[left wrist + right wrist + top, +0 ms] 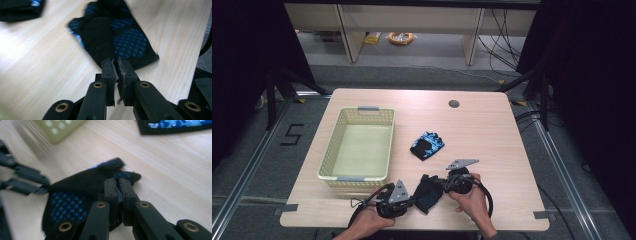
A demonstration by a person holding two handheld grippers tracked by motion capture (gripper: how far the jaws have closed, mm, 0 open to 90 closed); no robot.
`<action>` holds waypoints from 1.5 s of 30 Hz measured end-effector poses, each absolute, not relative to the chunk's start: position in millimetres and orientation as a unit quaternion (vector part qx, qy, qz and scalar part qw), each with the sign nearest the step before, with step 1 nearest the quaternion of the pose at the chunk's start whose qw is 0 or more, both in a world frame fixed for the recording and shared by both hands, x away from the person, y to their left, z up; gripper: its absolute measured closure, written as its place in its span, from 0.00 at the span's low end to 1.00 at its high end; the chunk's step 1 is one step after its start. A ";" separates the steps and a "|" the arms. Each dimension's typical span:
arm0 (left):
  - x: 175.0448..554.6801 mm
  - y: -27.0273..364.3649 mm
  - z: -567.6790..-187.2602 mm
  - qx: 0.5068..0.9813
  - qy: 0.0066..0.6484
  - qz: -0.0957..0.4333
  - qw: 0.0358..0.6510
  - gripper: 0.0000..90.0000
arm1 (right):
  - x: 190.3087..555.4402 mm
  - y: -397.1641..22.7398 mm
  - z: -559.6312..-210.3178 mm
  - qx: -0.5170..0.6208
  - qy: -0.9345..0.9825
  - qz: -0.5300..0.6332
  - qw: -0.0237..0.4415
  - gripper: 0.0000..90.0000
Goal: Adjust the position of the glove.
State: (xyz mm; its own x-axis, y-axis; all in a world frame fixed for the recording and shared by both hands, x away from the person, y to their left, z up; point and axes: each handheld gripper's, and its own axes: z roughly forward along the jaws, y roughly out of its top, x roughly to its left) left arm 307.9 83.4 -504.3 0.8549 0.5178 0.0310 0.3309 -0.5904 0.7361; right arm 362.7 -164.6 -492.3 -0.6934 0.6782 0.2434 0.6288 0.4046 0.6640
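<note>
Glove (428,192) | left gripper (411,198) fingers pinching cuff | right gripper (441,183) fingers pinching opposite end

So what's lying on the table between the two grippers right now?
A black and blue glove lies between the left gripper and the right gripper, seen in the high view; both appear clamped on its edges.

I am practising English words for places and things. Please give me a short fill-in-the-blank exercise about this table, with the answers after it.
1. The basket on the table has ____ inside it.
2. Both grippers, left and right, are shut on the same ____.
3. The second glove lies to the ____ of the basket.

Answers: nothing; glove; right
</note>
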 end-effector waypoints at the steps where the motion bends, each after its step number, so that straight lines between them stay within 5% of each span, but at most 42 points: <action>1: 308.2 85.7 -503.9 0.882 0.240 0.120 0.388 0.93 | 359.0 -164.6 -490.7 0.393 0.833 0.389 0.026 0.96; 21: 310.1 101.1 -509.7 0.879 0.252 0.128 0.384 0.91 | 336.4 -152.1 -503.4 0.390 0.847 0.358 0.054 0.91; 25: 310.2 102.3 -510.4 0.876 0.260 0.125 0.386 0.86 | 335.5 -152.1 -502.8 0.392 0.852 0.343 0.050 0.84; 27: 307.5 103.6 -509.4 0.873 0.264 0.132 0.387 0.78 | 334.5 -151.3 -501.3 0.384 0.856 0.341 0.058 0.66; 33: 303.9 112.3 -503.9 0.867 0.273 0.127 0.398 0.68 | 337.8 -152.8 -485.4 0.395 0.840 0.361 0.092 0.44; 45: 283.6 135.3 -497.6 0.849 0.300 0.088 0.426 0.47 | 391.9 -143.1 -462.1 0.358 0.835 0.396 0.130 0.48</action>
